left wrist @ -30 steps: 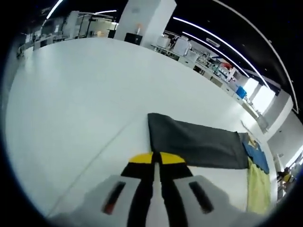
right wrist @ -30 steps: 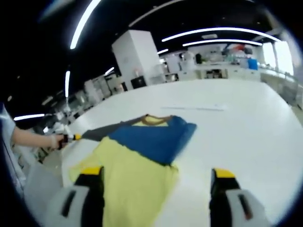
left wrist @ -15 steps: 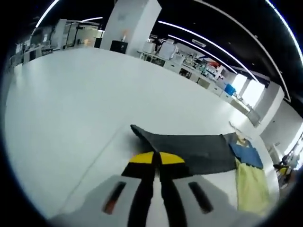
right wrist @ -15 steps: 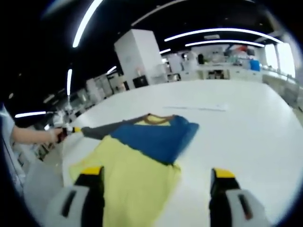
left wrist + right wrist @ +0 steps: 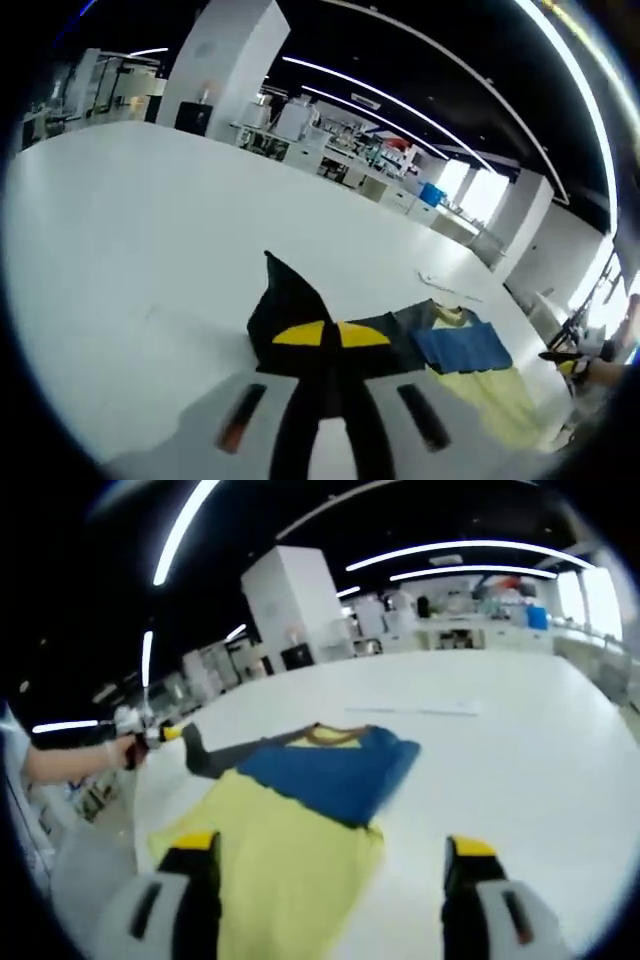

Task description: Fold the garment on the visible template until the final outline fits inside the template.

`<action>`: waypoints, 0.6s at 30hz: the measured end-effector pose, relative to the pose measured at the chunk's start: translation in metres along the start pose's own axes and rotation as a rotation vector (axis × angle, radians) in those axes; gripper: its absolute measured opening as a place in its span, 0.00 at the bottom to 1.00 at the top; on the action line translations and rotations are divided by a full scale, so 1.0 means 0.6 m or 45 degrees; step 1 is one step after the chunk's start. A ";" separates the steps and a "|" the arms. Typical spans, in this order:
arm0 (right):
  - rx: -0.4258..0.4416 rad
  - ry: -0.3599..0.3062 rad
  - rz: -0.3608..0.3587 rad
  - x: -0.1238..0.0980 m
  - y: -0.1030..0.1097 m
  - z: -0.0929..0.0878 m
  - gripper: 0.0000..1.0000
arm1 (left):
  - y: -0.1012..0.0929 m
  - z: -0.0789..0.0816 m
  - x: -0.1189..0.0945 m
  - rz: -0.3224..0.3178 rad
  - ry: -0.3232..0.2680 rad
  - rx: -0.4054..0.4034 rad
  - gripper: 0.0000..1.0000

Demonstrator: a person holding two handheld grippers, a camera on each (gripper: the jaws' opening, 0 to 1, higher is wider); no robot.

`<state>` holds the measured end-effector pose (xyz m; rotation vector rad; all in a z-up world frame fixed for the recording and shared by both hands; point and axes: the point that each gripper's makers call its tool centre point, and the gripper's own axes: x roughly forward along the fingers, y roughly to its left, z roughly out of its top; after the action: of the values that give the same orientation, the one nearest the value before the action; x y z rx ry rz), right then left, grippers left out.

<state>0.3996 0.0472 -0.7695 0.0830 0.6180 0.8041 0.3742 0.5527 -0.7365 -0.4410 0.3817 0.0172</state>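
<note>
My left gripper [image 5: 327, 345] has its jaws pressed together on the dark grey sleeve [image 5: 290, 310] of the garment [image 5: 455, 350]; the sleeve is lifted off the white table [image 5: 120, 260] and its end pokes up in a point above the yellow jaw tips; from the right gripper view I see the same left gripper [image 5: 150, 738] in a hand [image 5: 70, 762] at the table's left edge, sleeve [image 5: 215, 755] hanging from it toward the shirt; my right gripper [image 5: 330, 865] has its jaws spread wide, nothing between them, hovering over the near part of the garment [image 5: 300, 810]; the garment lies flat toward the table's near-left corner, blue upper part [image 5: 335, 770] with a brown-and-yellow collar [image 5: 330, 733] on the far side, yellow lower part [image 5: 270, 865] nearest me and passing under my left jaw; a thin line [image 5: 410, 710] is marked on the table beyond the collar; I can't make out the full template outline; far edge of the table backs onto a white pillar [image 5: 295, 605] and lab benches.
</note>
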 end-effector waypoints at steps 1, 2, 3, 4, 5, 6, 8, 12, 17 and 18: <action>0.002 -0.002 -0.002 -0.001 0.000 0.000 0.92 | -0.006 0.000 0.008 -0.012 0.002 0.009 0.00; 0.003 -0.002 -0.003 -0.001 -0.001 -0.001 0.92 | -0.010 0.000 0.013 -0.026 0.006 0.009 0.00; 0.004 -0.002 -0.003 -0.002 -0.002 -0.001 0.92 | -0.017 -0.001 0.020 -0.043 0.010 0.014 0.00; 0.004 -0.003 -0.006 -0.002 -0.002 -0.001 0.92 | -0.022 -0.002 0.023 -0.049 0.010 0.009 0.00; 0.007 -0.004 -0.006 -0.002 -0.001 -0.002 0.92 | -0.038 -0.003 0.030 -0.075 0.012 0.006 0.00; 0.010 -0.003 -0.006 -0.003 -0.001 -0.002 0.92 | -0.048 -0.003 0.033 -0.086 0.013 0.009 0.00; 0.009 -0.005 -0.007 -0.003 -0.002 -0.002 0.92 | -0.070 -0.002 0.043 -0.126 0.021 0.024 0.00; 0.015 -0.003 -0.005 -0.003 -0.001 -0.005 0.92 | -0.117 0.002 0.063 -0.190 0.023 0.031 0.00; 0.020 -0.001 -0.003 -0.004 -0.002 -0.008 0.92 | -0.176 0.002 0.088 -0.269 0.041 0.057 0.00; 0.021 -0.002 -0.004 -0.003 -0.003 -0.010 0.92 | -0.185 0.001 0.093 -0.279 0.043 0.061 0.00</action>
<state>0.3966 0.0436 -0.7738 0.0977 0.6235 0.7957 0.4374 0.4490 -0.7104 -0.4342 0.3644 -0.2118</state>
